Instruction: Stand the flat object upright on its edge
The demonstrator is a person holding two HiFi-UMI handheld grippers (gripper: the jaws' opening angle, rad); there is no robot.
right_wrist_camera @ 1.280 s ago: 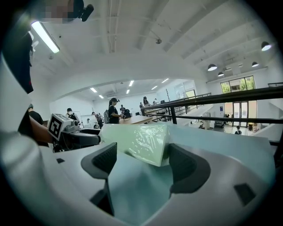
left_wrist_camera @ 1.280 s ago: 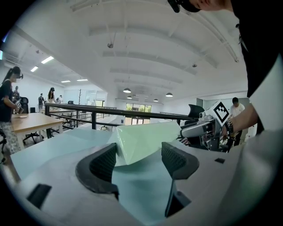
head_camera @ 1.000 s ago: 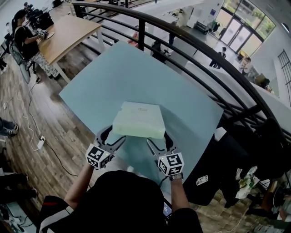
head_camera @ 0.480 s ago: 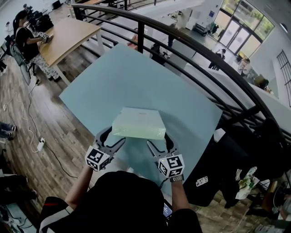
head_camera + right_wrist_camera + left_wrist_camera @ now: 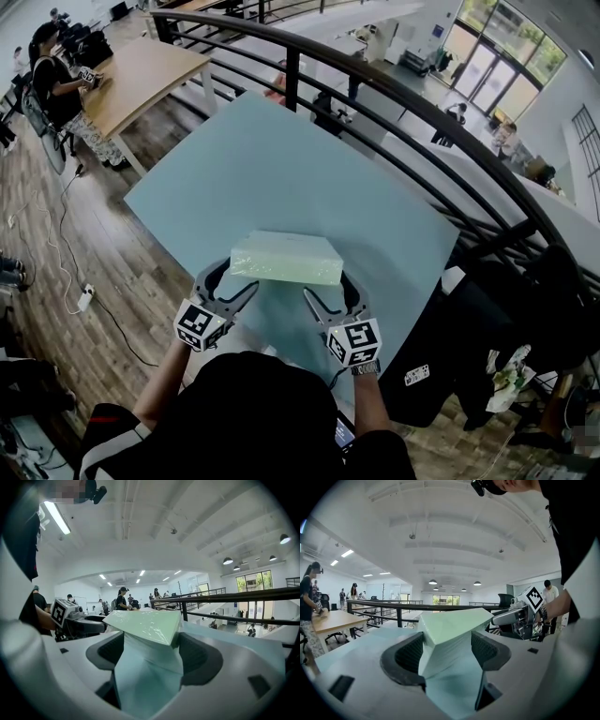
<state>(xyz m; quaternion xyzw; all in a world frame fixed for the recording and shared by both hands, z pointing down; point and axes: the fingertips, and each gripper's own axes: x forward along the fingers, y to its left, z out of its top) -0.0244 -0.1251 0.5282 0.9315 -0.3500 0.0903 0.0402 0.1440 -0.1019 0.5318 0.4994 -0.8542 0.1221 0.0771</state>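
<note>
My left tool and right tool, each clamped on a near corner of the pale green pack, have tipped its near side higher over the counter, so standing it up looks about midway

The right gripper had its jaws clamped on the pale green block, film glinting on top; left gripper alongside, blue counter and black railing beyond.

The flat pack rests on the table, its near corners between the jaws — left gripper leftward, right gripper rightward.
</note>
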